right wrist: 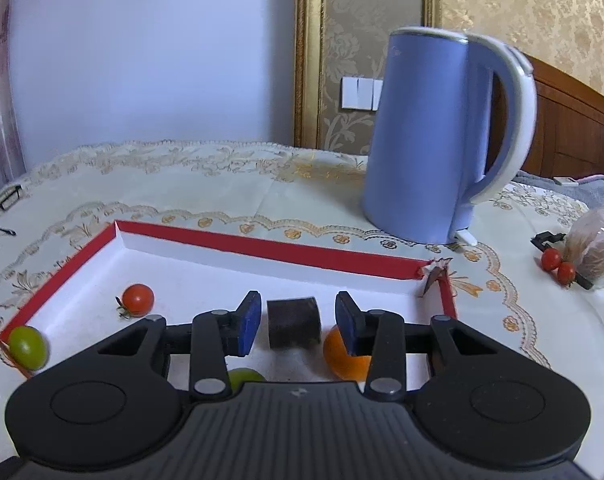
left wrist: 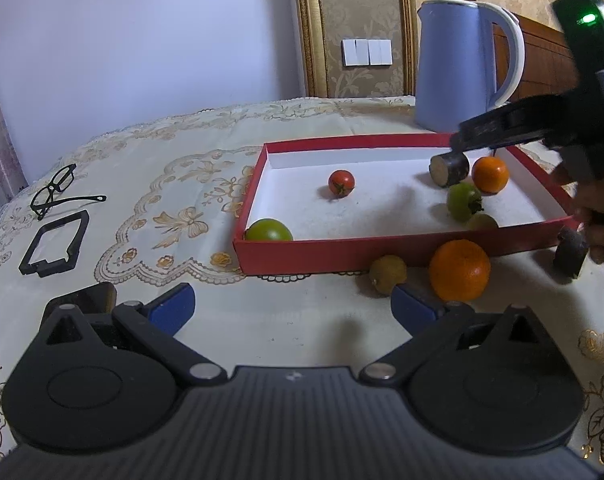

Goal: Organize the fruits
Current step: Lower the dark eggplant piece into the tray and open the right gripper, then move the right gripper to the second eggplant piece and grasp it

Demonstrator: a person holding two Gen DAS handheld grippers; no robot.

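dark cylinder [right wrist: 293,322] loose between right jaws, near tray [right wrist: 261,248] edge.

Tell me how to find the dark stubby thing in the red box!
Find the tall blue kettle, then the red box in front of it. Near the box's kettle-side end, between the right gripper's open blue pads, sits a dark cylinder. Its neighbours are round fruits; it alone is dark with flat ends.

I see an embroidered cloth tablecloth [right wrist: 229,184], matt, over the table. The red box [right wrist: 261,242] looks like cardboard with a matt white paper lining. The blue kettle [right wrist: 418,136] is smooth plastic with a satin sheen. The cherry tomato [right wrist: 138,299] is glossy; the dark cylinder [right wrist: 293,322] looks rough and dull.
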